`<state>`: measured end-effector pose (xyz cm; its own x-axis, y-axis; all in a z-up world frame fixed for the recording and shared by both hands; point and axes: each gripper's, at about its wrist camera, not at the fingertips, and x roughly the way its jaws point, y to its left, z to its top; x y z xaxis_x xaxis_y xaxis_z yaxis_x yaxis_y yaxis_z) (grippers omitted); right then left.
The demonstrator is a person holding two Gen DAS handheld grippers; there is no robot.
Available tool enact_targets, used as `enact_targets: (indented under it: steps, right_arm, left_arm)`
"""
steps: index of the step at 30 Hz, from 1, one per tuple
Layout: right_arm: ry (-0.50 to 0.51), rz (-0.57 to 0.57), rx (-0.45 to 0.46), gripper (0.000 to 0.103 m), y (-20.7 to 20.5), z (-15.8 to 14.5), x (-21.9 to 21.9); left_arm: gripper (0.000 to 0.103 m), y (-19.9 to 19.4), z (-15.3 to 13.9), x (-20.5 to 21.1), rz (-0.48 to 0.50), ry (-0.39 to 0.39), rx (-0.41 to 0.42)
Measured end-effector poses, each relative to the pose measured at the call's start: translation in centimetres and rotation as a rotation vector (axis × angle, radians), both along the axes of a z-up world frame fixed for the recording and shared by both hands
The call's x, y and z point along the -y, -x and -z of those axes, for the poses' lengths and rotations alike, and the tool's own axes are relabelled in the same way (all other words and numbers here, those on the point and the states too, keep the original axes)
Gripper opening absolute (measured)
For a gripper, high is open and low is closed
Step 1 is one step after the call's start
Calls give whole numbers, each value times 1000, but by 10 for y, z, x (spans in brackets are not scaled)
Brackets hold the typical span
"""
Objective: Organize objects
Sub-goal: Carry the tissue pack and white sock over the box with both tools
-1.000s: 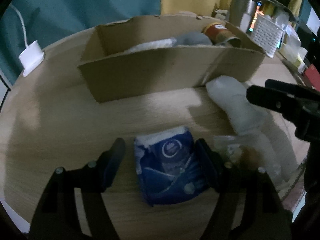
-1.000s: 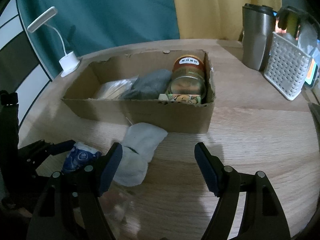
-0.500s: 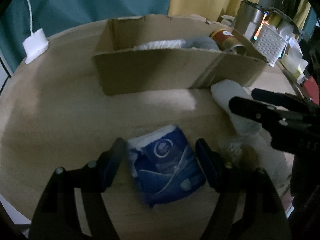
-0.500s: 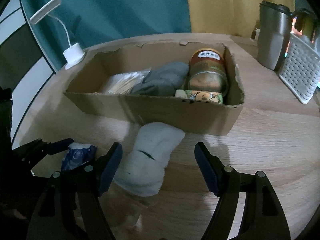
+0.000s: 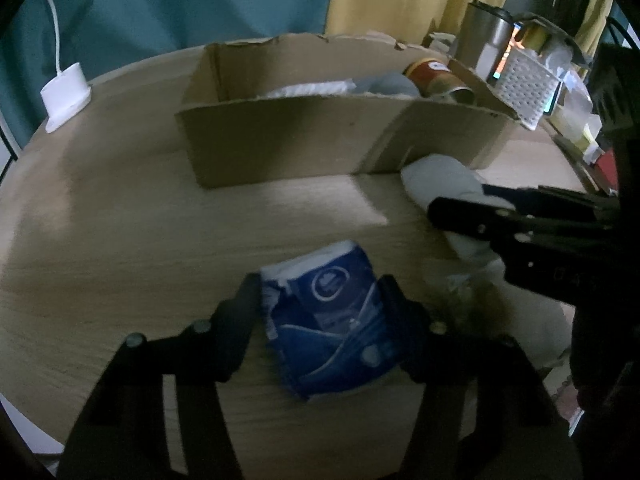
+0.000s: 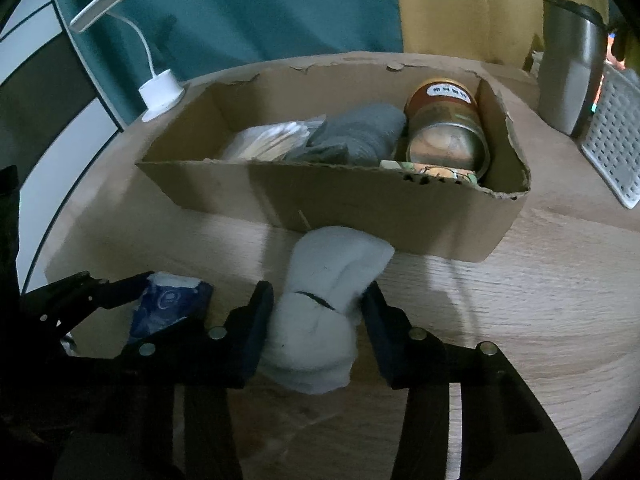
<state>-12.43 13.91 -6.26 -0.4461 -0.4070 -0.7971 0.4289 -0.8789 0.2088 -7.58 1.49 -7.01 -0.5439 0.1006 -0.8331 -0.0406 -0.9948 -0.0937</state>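
Observation:
A blue tissue pack (image 5: 332,320) lies on the round wooden table, between the fingers of my left gripper (image 5: 320,300), which touch its sides. It also shows in the right wrist view (image 6: 168,304). A rolled white sock (image 6: 320,312) lies in front of the cardboard box (image 6: 360,208); my right gripper (image 6: 316,308) has closed in around it, fingers at its sides. The sock shows in the left wrist view (image 5: 444,184) too. The box (image 5: 304,148) holds a can (image 6: 444,124), a grey cloth (image 6: 356,136) and a white packet (image 6: 268,140).
A white lamp base (image 6: 160,92) stands on the table's far left (image 5: 64,96). A steel tumbler (image 6: 568,60) and a white perforated basket (image 6: 616,136) stand at the right. A crumpled clear wrapper (image 5: 464,296) lies by the tissue pack.
Both grippers moved forward and narrowed: the left onto the tissue pack, the right from open beside the sock to closed around it.

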Motion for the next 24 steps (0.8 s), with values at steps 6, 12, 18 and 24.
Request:
enact_targets:
  steps: [6, 12, 18, 24]
  right_arm:
    - [1, -14, -28, 44, -5, -8, 2]
    - [2, 5, -53, 44, -10, -17, -2]
    - [0, 20, -76, 44, -13, -26, -6]
    - [-3, 34, -95, 44, -17, -34, -9]
  left_arm:
    - [59, 0, -6, 3, -5, -9, -18]
    - [59, 0, -16, 8, -12, -12, -48]
    - [59, 0, -21, 7, -7, -22, -58]
    - [59, 0, -29, 9, -7, -32, -83]
